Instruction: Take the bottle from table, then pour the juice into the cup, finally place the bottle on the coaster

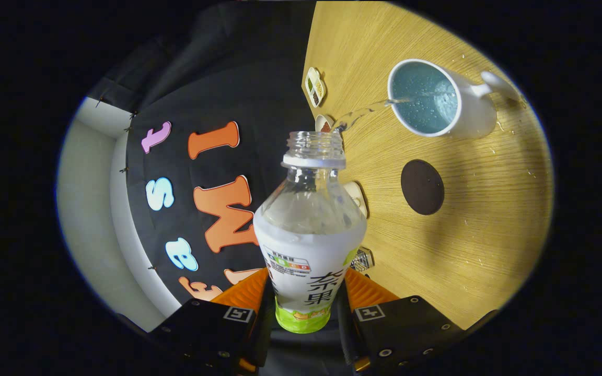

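A clear plastic bottle (309,230) with a white and green label sits between my gripper's (306,292) orange fingers (246,292), which press on its lower body from both sides. The bottle is uncapped and tilted over the wooden table (489,235). A thin clear stream (363,110) runs from its mouth into the white mug (437,99), whose blue inside holds bubbly liquid. The dark round coaster (423,187) lies on the table between the bottle and the mug.
A small divided dish (315,86) and a small bowl (324,123) stand near the table's edge beyond the bottle mouth. A pale object (356,196) and a small wire item (362,259) sit behind the bottle. Droplets dot the table around the mug.
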Action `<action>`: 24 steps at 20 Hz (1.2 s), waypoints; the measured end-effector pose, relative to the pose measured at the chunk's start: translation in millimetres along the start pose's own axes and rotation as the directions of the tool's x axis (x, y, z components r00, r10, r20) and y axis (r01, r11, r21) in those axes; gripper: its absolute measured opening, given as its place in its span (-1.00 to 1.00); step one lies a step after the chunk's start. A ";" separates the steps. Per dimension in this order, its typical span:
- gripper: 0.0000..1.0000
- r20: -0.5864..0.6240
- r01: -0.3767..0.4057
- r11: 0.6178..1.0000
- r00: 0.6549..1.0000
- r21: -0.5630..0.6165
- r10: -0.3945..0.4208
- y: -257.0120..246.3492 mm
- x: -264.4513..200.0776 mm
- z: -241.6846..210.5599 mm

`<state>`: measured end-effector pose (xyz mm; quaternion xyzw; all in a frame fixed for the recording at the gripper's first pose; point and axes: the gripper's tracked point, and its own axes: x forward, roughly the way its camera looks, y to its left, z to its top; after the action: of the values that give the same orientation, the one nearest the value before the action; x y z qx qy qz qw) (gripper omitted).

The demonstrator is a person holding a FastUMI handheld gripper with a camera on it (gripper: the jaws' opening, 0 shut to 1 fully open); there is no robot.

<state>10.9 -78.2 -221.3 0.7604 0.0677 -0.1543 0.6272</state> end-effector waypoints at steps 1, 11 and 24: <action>0.11 0.001 0.001 1.000 1.000 0.004 -0.001 -0.5 -1.1 0.9; 0.11 0.009 -0.015 0.998 1.000 0.053 0.014 6.9 -1.7 5.4; 0.11 0.021 -0.029 0.992 0.999 0.123 0.027 16.3 1.1 12.1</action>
<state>14.9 -93.4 -208.5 0.7972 0.0413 -0.1567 0.5816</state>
